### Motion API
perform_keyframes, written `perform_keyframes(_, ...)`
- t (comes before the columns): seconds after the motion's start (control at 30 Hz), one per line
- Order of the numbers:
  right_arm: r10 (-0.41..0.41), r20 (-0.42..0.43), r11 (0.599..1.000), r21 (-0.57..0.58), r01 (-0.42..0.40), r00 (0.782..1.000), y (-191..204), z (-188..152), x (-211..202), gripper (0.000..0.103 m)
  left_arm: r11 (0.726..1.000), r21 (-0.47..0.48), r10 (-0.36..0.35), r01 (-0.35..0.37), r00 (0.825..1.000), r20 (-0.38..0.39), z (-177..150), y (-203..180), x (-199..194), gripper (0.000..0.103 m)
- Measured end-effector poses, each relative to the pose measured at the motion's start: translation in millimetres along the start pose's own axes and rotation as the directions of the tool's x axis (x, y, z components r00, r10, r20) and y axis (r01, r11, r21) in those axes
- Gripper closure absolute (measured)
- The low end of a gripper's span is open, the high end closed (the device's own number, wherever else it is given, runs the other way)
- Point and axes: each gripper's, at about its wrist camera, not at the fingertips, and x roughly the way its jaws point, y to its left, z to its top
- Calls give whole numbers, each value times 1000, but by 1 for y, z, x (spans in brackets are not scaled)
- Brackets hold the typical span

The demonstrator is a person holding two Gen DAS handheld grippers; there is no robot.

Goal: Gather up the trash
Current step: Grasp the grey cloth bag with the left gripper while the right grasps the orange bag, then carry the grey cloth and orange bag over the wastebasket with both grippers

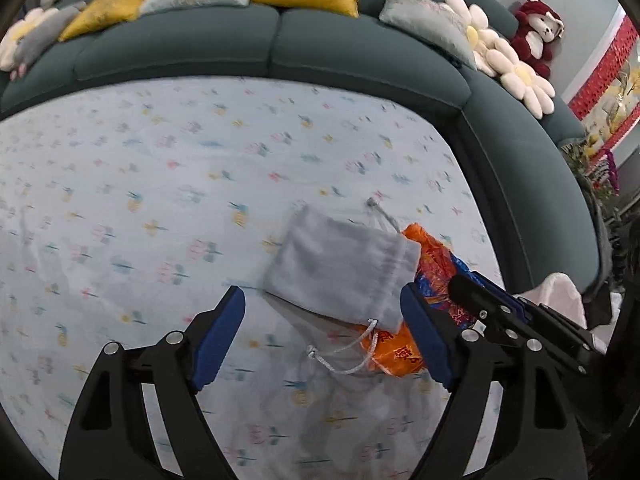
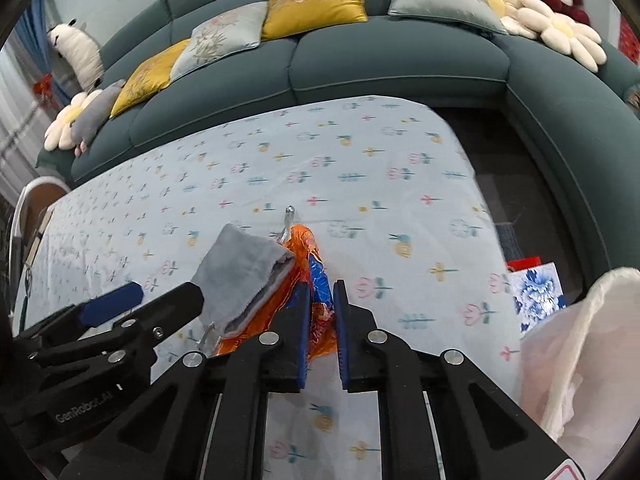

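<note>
Right gripper [image 2: 322, 312]: I have its blue pads closed narrow on the orange and blue wrapper [image 2: 316, 280]; the crinkled foil sits pinched between the two fingers.
Left gripper [image 1: 324, 312]: I see its jaws standing wide, nothing pressed between the pads. The lower edge of the grey drawstring pouch [image 1: 340, 268] lies in the gap, and the right-hand pad sits just beside the wrapper [image 1: 394, 354].
Wrapper: it lies on the tablecloth, partly under the pouch, sticking out at the pouch's right side and lower corner.
Pouch: soft grey fabric, flat on top of the wrapper, its white cord [image 1: 344, 354] looping out at the near corner and a second cord end at the far corner.
Tablecloth [image 2: 380, 184]: pale blue with small flower prints, lightly creased near me.
White plastic bag [image 2: 580, 344]: I see it at the right edge of the right wrist view, beside the table.
Sofa [image 2: 400, 56]: dark teal, curving round the far side and right of the table.
Cushions: yellow cushion [image 2: 316, 0] and pale blue ones along the backrest, daisy-shaped pillows [image 2: 560, 28] at both ends.
Red plush toy [image 1: 536, 34]: sitting on the sofa's right end.
</note>
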Motion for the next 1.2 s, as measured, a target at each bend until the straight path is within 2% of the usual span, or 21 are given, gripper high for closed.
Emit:
perform_keyframes(0.1, -7, 2, 1000, 10, 7, 1000, -13, -5, -4, 91, 999, 30, 12, -11, 1000, -18, -1, -14, 9, 27)
perform_keyframes(0.3, -10, -17, 998, 55, 11, 1000, -37, -20, -10, 91, 997, 78, 30, -22, 994, -108, -11, -33, 41, 27)
perform_keyframes(0.4, -16, -30, 999, 38, 17, 999, -39, -30, -10, 92, 994, 106, 46, -35, 994, -100, -17, -41, 46, 27)
perform_keyframes(0.47, -20, -39, 999, 36, 22, 999, -42, -39, -11, 92, 991, 123, 54, -42, 994, -94, -19, -47, 47, 33)
perform_keyframes(0.57, -9, -47, 998, 60, 11, 999, -49, -49, -13, 93, 986, 161, 56, -42, 995, -87, -23, -57, 46, 65)
perform_keyframes(0.6, -6, -47, 998, 63, 9, 999, -50, -51, -14, 94, 984, 171, 58, -41, 994, -96, -25, -59, 46, 90)
perform_keyframes(0.63, -6, -47, 998, 64, 9, 999, -51, -52, -15, 94, 984, 176, 56, -37, 993, -106, -25, -59, 46, 100)
perform_keyframes(0.77, -10, -36, 998, 66, 12, 999, -52, -54, -26, 95, 985, 173, 33, -12, 992, -122, -33, -62, 37, 100)
perform_keyframes(1.2, -31, 76, 995, 98, 23, 997, -67, -64, -100, 95, 990, 137, -41, 40, 999, 3, -45, -77, -52, 100)
